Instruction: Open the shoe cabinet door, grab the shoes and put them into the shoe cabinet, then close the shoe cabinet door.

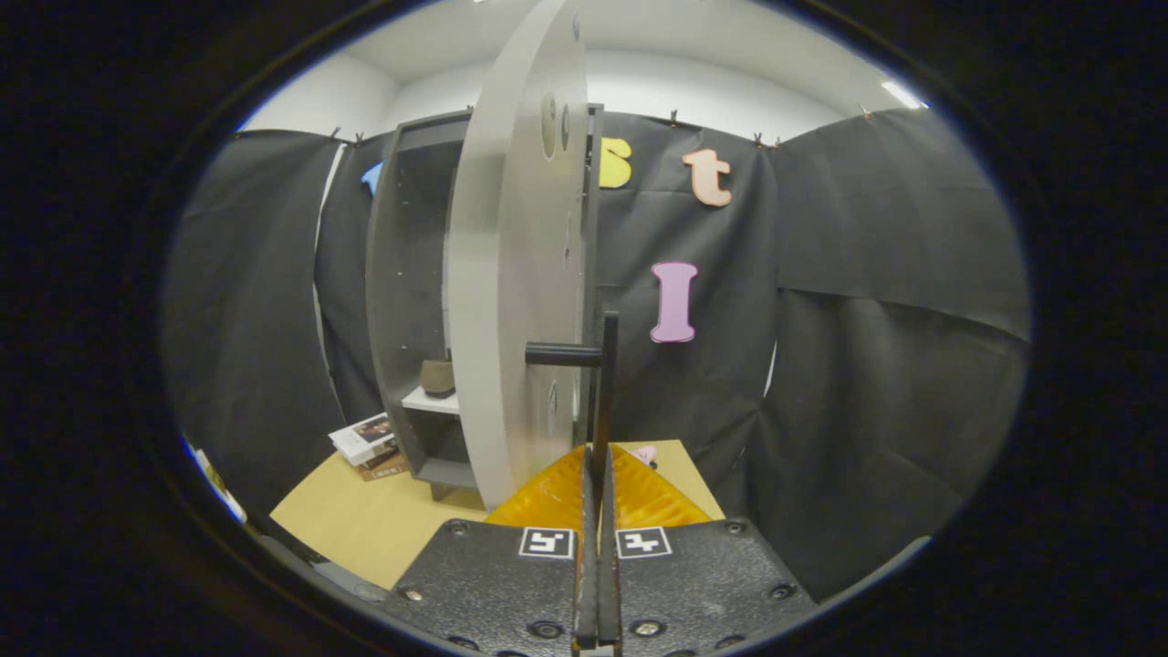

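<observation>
The grey shoe cabinet (401,274) stands against the black cloth wall. Its light grey door (516,274) is swung out toward me and shows nearly edge-on. A black bar handle (607,383) sticks out from the door on a short black post. My gripper (602,456) is shut on the lower end of this handle, with the orange fingers (557,497) pressed on either side of the bar. Inside the cabinet, a brown shoe (438,376) sits on a white shelf (429,401).
A small stack of books (370,443) lies on the tan floor (365,520) beside the cabinet's left foot. A small pink thing (644,453) lies on the floor just beyond the fingers. Black cloth walls close in on both sides.
</observation>
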`<state>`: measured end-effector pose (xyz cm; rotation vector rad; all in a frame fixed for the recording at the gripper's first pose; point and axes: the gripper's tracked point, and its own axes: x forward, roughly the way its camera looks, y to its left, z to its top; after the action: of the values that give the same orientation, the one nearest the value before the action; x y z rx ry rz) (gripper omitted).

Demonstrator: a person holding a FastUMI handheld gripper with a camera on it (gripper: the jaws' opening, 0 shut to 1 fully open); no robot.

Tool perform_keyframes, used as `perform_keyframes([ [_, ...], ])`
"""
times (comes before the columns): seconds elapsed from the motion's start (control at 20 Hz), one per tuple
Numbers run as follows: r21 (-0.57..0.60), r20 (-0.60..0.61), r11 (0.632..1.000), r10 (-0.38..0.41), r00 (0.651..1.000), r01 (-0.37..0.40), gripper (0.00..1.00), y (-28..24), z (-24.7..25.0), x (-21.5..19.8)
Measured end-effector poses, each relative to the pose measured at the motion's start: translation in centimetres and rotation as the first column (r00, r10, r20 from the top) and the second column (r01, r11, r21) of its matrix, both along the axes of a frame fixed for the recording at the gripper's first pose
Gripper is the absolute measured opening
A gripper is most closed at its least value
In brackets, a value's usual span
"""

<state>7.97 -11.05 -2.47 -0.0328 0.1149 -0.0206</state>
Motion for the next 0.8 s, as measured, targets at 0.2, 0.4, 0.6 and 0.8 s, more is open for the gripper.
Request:
perform_keyframes([
  [0.2,0.033,-0.006,0.999,0.03,1.0,-0.03,0.04,-1.6,-0.1,-0.1],
  [0.4,0.054,-0.018,0.997,0.059,0.998,-0.057,0.04,-2.6,-0.2,-0.2],
  [0.6,-0.004,-0.018,0.999,0.047,0.999,-0.047,0.04,-2.5,-0.3,-0.9],
  [0.8,-0.045,0.028,0.999,0.023,0.999,-0.021,0.06,-2.8,0.8,-2.3],
])
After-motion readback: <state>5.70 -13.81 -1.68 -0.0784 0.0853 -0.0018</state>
